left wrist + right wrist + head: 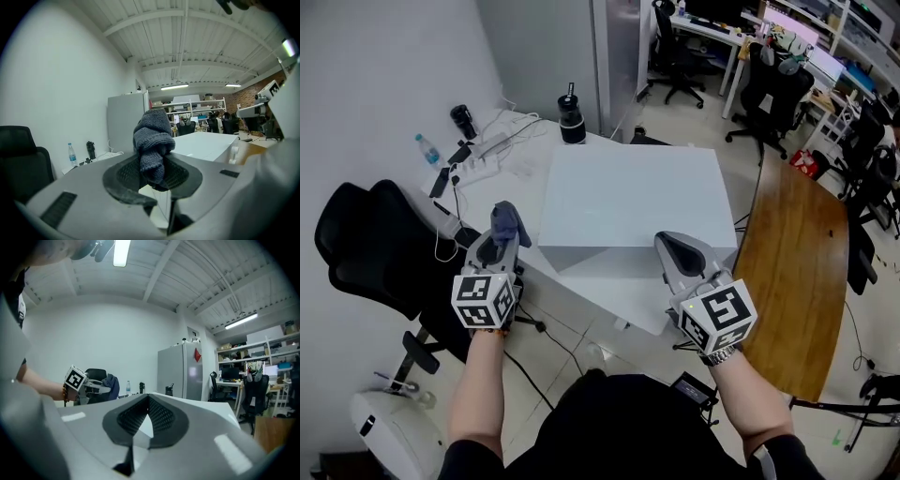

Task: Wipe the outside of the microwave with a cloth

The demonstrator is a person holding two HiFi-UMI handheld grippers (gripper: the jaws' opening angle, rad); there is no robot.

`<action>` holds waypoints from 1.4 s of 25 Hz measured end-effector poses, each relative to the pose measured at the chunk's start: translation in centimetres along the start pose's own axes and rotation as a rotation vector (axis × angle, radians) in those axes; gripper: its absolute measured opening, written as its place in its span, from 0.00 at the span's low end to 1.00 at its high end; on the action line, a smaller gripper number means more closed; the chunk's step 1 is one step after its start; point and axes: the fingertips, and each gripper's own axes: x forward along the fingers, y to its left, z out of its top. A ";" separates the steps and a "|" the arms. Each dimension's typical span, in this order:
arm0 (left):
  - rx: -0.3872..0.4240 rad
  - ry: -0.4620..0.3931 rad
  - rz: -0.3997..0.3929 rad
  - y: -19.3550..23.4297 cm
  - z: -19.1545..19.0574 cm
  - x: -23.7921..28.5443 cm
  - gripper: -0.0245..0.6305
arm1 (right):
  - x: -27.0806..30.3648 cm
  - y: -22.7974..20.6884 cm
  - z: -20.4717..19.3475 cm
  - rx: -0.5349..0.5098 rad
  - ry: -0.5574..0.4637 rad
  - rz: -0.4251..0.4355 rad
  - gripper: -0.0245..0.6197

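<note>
The microwave (628,202) is a plain white box on a white table, seen from above in the head view. Its top also shows in the left gripper view (206,145) and the right gripper view (206,406). My left gripper (504,236) hangs off the box's front left corner, shut on a bunched grey-blue cloth (508,223) that sticks up between the jaws (152,140). My right gripper (677,246) is at the box's front right corner; its pads meet at the tips (148,397) with nothing between them. From the right gripper view the left gripper (89,387) shows with its cloth (111,381).
A black office chair (366,244) stands left of the table. A power strip with cables (483,150), a water bottle (427,148) and a black tumbler (572,120) sit at the table's back. A wooden table (797,272) lies right, a grey cabinet (619,56) behind.
</note>
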 end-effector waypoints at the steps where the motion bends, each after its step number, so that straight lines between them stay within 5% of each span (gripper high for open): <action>1: 0.001 -0.008 -0.001 -0.9 0.4 -0.9 0.19 | -0.7 0.2 -0.1 0.001 -0.002 0.007 0.04; 20: -0.020 -0.114 -0.304 -22.7 4.5 -9.1 0.19 | -10.6 3.2 -1.2 -0.011 -0.028 0.060 0.04; 35: -0.002 -0.131 -0.405 -29.5 5.5 -11.7 0.19 | -13.8 4.0 -1.5 -0.005 -0.047 0.071 0.04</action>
